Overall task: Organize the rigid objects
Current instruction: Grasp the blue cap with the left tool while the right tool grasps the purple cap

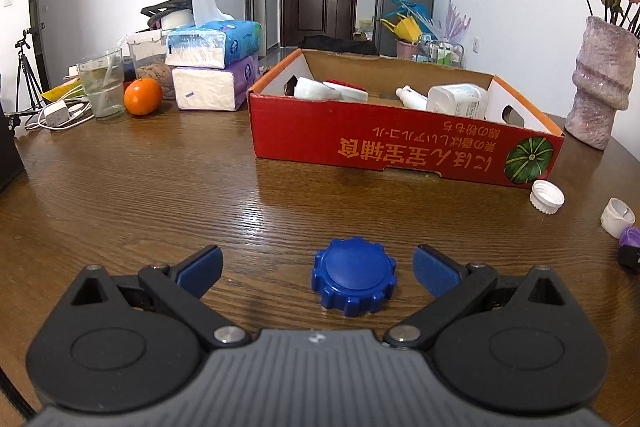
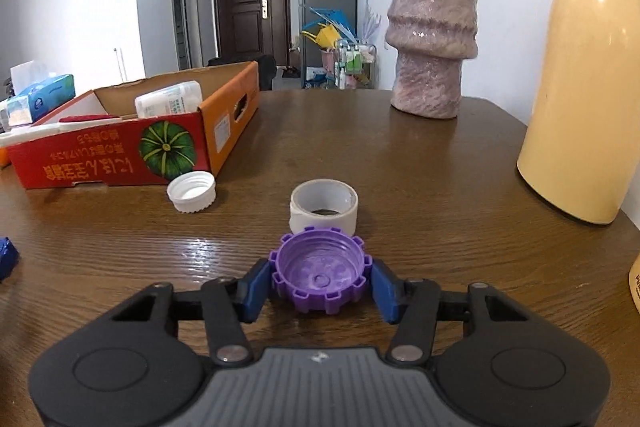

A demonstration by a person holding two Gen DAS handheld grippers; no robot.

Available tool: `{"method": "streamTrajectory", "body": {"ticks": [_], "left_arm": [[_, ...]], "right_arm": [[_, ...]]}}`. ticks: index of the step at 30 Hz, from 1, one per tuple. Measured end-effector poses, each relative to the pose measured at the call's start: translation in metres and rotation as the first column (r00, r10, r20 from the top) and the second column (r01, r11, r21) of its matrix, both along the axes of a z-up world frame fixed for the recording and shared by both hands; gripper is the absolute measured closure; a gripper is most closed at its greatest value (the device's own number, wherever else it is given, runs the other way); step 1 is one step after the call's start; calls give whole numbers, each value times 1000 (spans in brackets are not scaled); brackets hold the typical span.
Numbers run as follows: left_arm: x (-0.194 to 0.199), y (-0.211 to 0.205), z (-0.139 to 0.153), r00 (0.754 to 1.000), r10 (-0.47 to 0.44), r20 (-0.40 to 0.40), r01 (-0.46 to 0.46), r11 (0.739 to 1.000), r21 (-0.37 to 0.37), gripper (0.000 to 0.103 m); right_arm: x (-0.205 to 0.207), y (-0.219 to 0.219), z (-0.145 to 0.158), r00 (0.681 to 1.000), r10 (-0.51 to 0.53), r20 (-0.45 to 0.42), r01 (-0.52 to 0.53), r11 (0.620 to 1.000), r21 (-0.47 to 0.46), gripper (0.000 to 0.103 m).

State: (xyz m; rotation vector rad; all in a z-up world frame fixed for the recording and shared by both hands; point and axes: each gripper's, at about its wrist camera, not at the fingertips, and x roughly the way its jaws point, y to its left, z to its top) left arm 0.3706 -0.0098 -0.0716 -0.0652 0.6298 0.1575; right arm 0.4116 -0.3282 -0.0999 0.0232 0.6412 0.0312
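Right tool (image 2: 321, 285) on purple cap (image 2: 320, 273) (unlabelled)

Purple cap (image 2: 320, 277) upturned; blue cap (image 1: 354, 281) (dome up)

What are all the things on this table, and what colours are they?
blue cap: 1, blue, on the table between the open left pads
purple cap: 1, purple, open side up, between the right pads
white caps: 2, white, one by the box's corner, a taller one behind the purple cap
box: 1, red cardboard, mid-table, with white bottles inside
vase: 1, pinkish, far right, holds flowers
flask: 1, cream, right edge
orange: 1, orange, far left
glass: 1, clear, beside the orange
tissue packs: 2, stacked, blue on purple
table: 1, brown wood
left hand-held gripper: 1, black, open
right hand-held gripper: 1, black, pads against the purple cap
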Motion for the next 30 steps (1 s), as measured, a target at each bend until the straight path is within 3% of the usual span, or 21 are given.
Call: {"method": "streamTrajectory", "body": {"ticks": [7, 19, 22, 28, 29, 30], "left_arm": [[9, -6, -9, 999, -33, -42, 33, 999, 13, 0], [21, -6, -21, 997, -8, -75, 10, 1000, 25, 3], [22, -10, -21, 997, -18, -72, 21, 999, 40, 13], [22, -12, -20, 996, -59, -59, 61, 998, 22, 41], [21, -13, -20, 996, -68, -56, 69, 997, 23, 49], [21, -14, -20, 996, -74, -53, 76, 997, 28, 50]], "right_arm": [[-9, 4, 6, 998, -10, 70, 11, 1000, -11, 50], [-21, 18, 11, 993, -13, 117, 15, 1000, -18, 50], [-24, 26, 12, 993, -1, 121, 3, 1000, -17, 50], [-30, 44, 13, 991, 20, 131, -17, 1000, -23, 50], [-31, 47, 13, 991, 23, 133, -20, 1000, -23, 50], [-32, 50, 13, 991, 26, 134, -23, 999, -24, 50]]}}
